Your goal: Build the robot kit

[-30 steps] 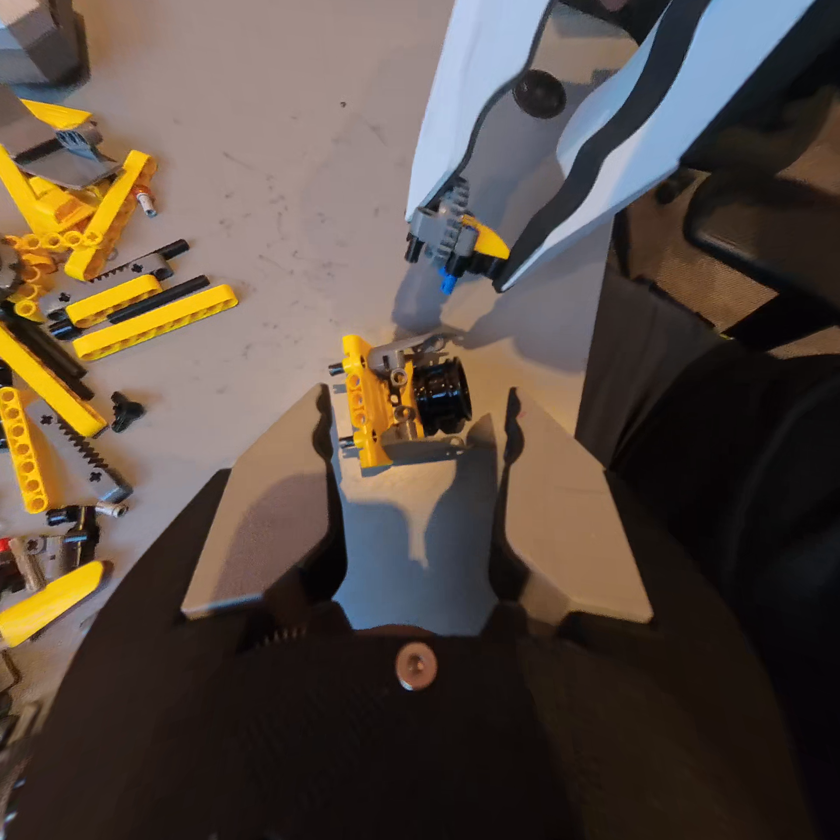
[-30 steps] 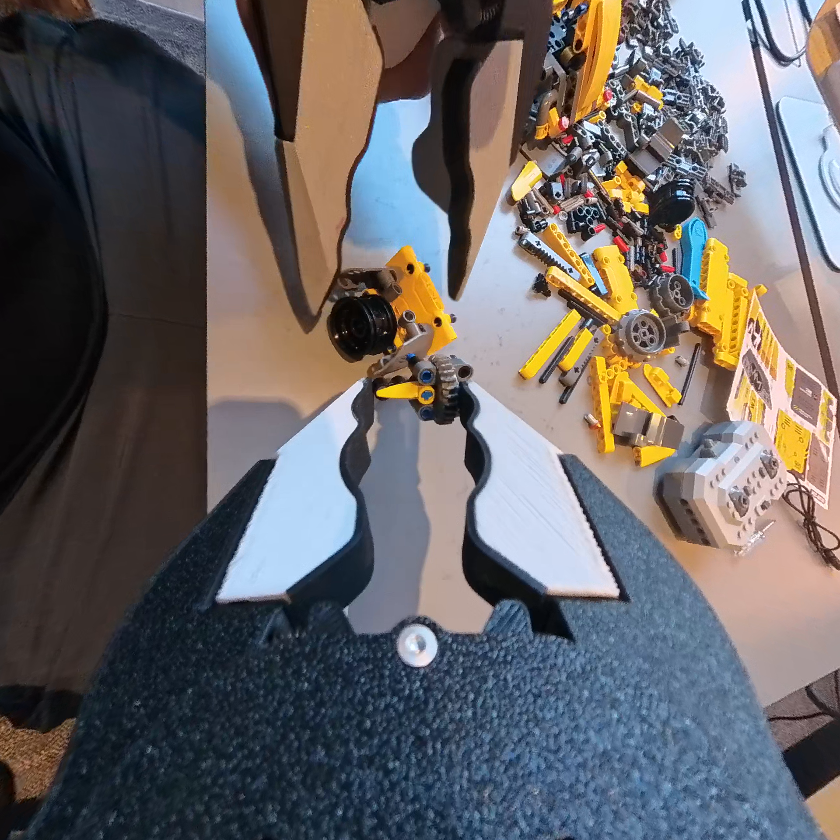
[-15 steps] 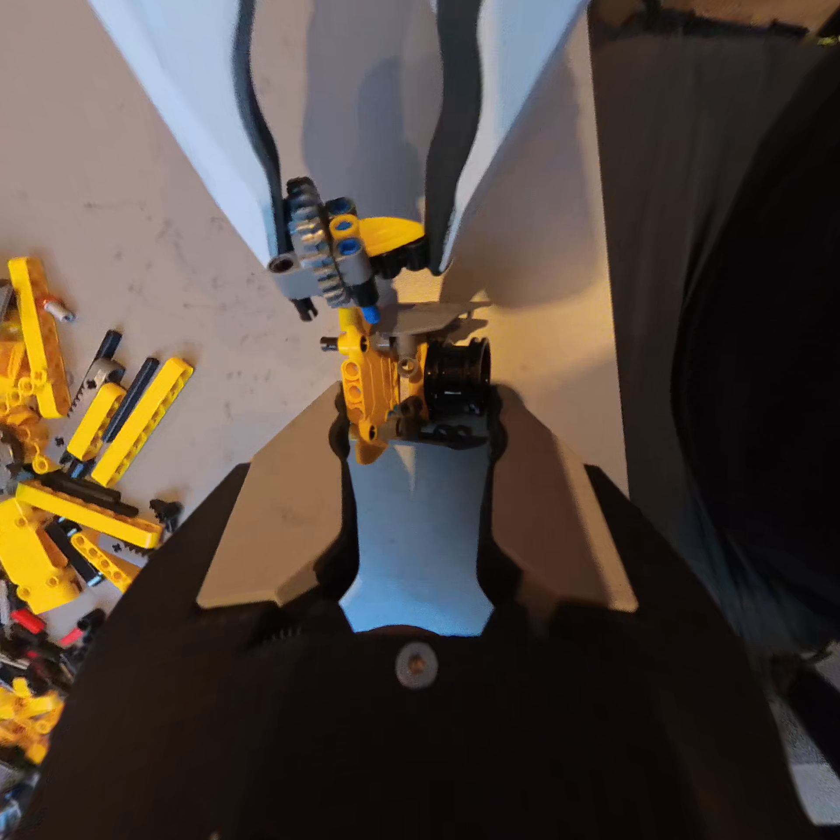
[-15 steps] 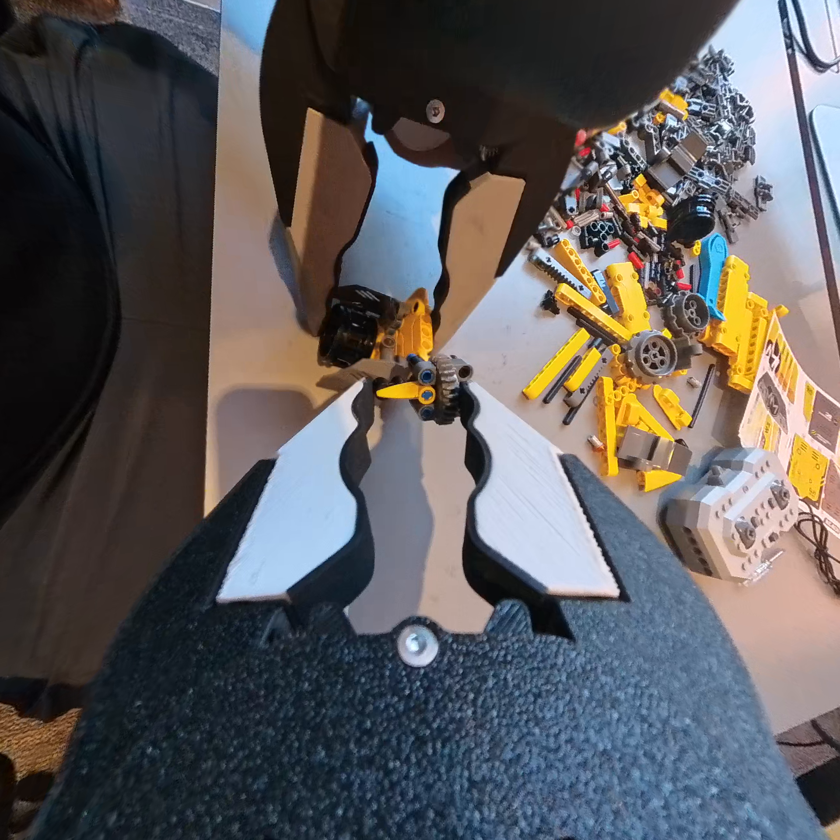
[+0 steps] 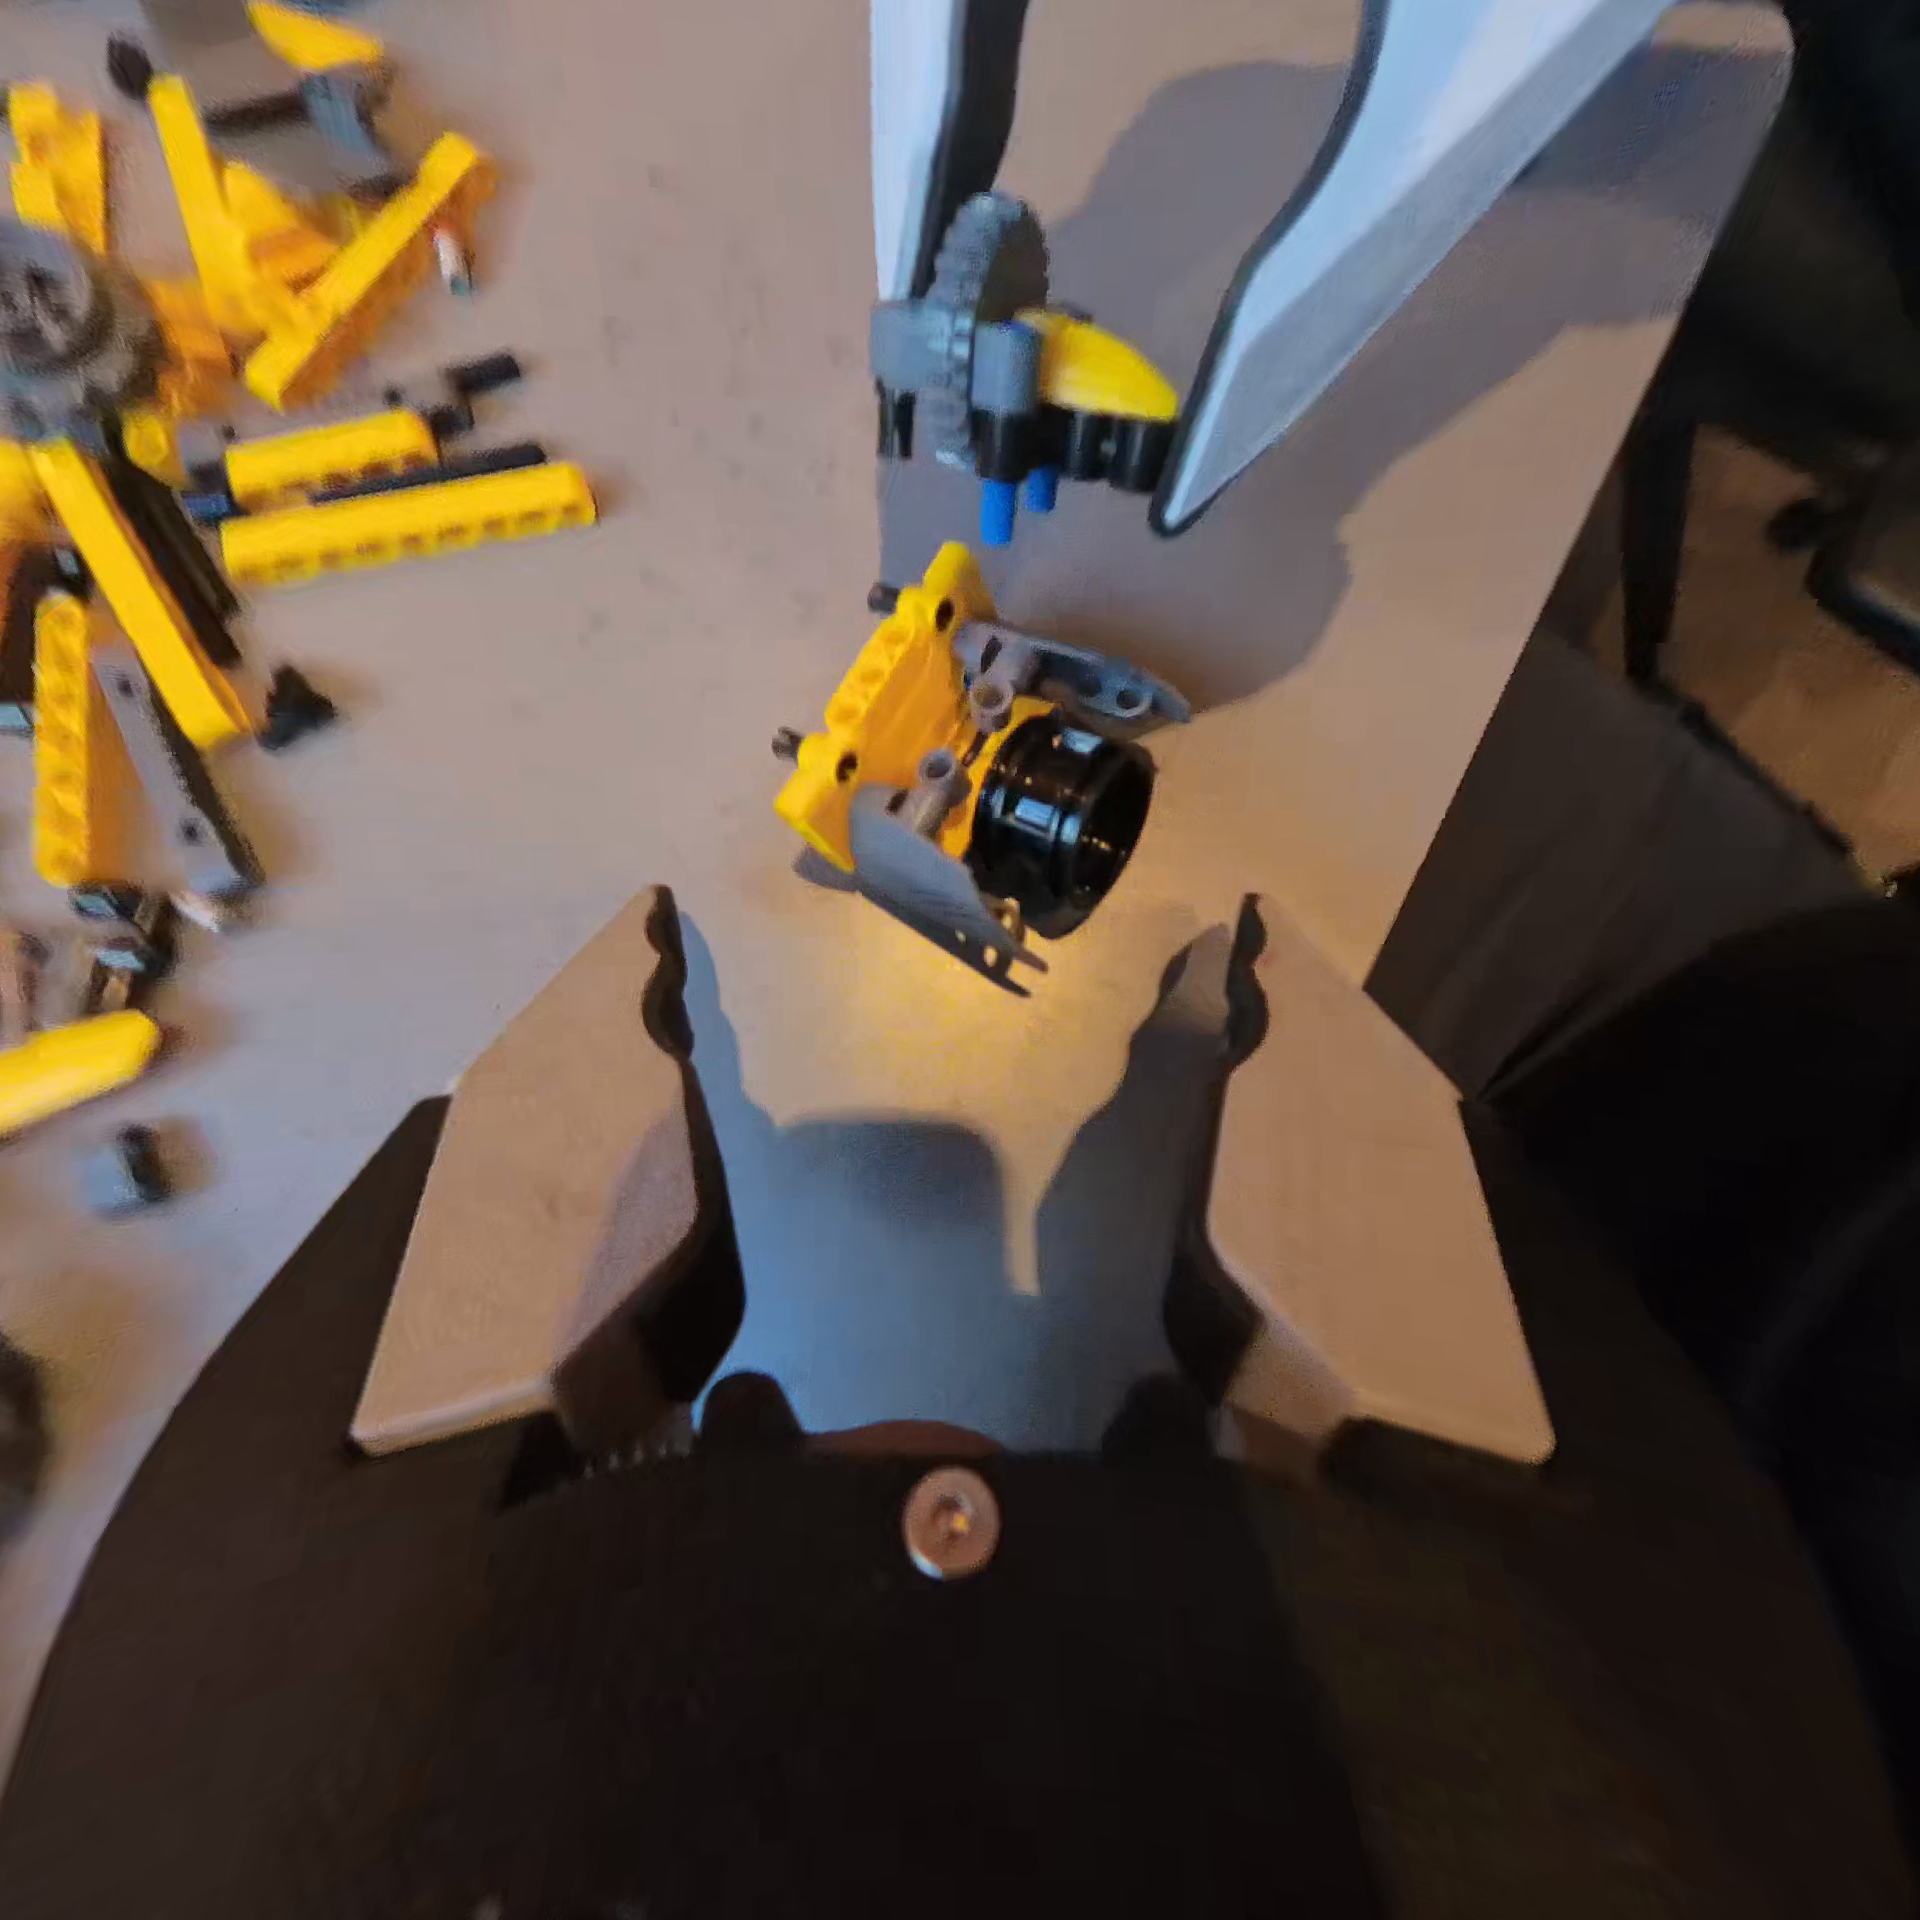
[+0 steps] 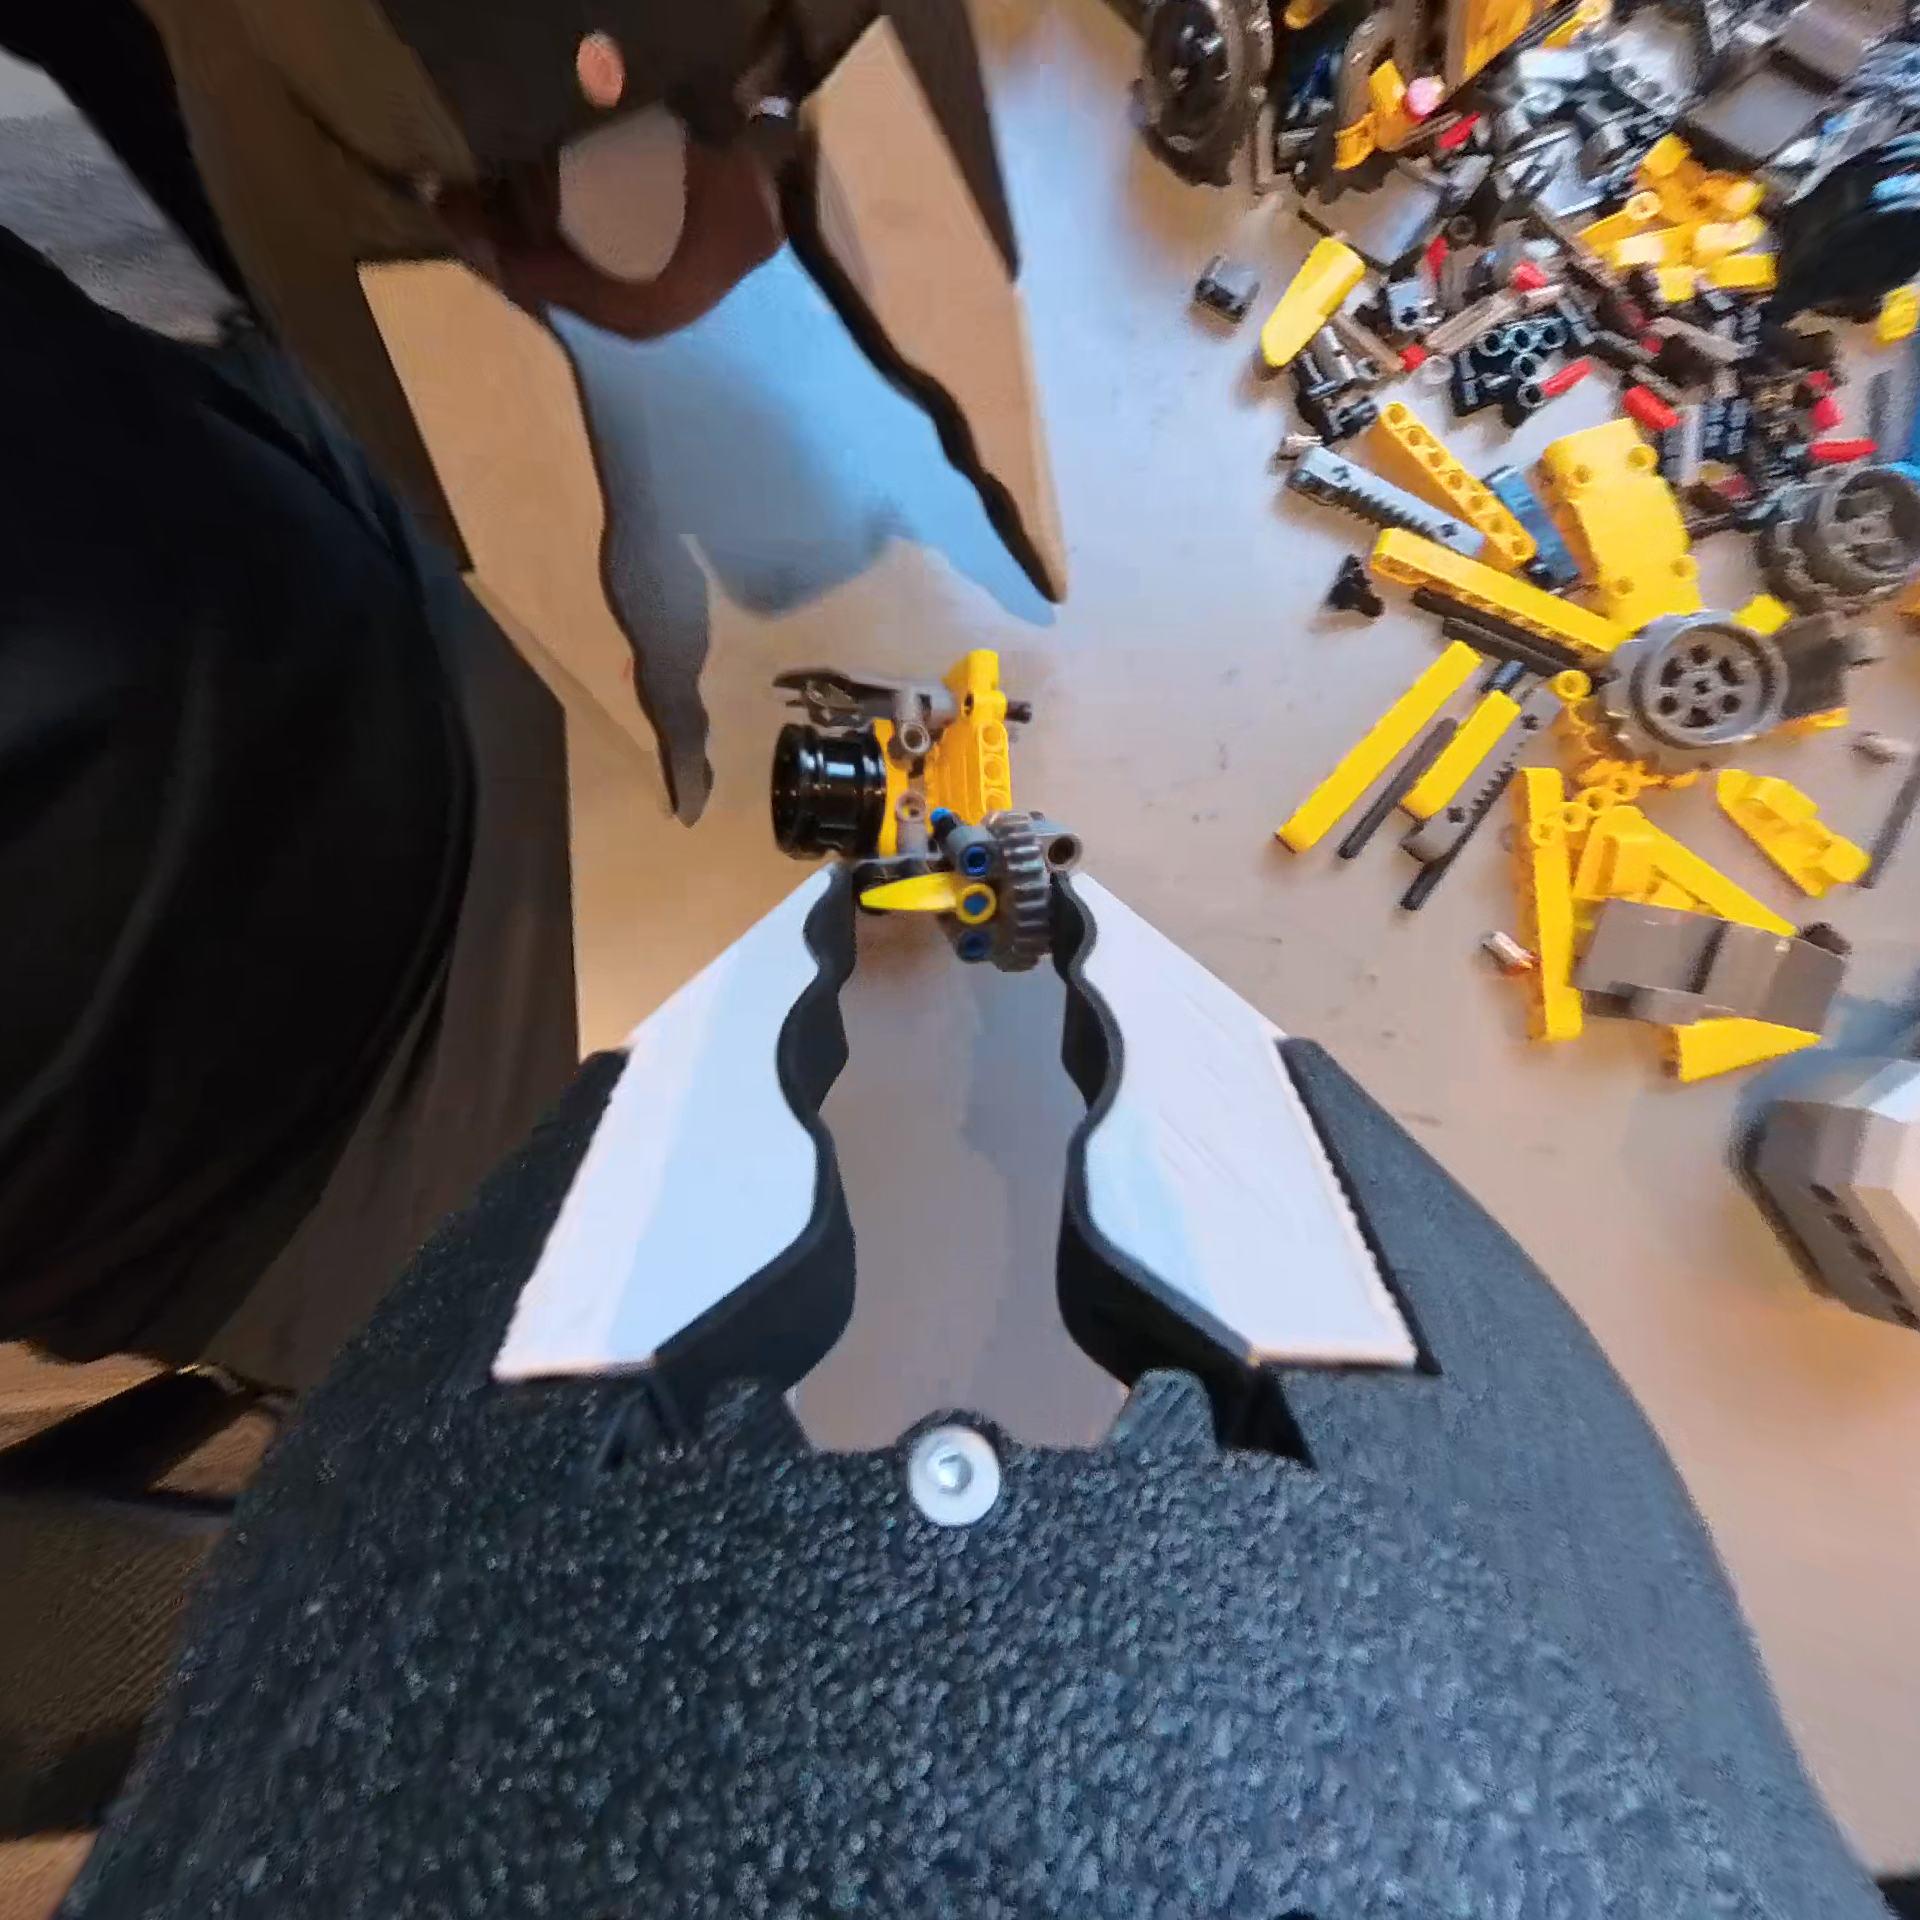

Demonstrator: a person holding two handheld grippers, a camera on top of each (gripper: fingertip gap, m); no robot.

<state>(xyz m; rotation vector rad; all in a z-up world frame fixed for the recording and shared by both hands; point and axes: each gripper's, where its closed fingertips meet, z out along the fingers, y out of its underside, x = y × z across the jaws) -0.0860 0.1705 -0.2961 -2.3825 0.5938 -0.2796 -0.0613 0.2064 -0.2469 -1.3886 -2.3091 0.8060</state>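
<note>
A small gear assembly (image 6: 971,894) was clamped by the right gripper (image 6: 951,904); the left gripper (image 5: 951,935) was spread wide, empty, near a wheel assembly (image 5: 966,769).

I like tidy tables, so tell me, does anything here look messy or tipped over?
Yes. The yellow piece with the black wheel hub lies tipped on the table, alone by the edge. Loose yellow and black pieces lie scattered in a heap. Nothing looks broken.
</note>
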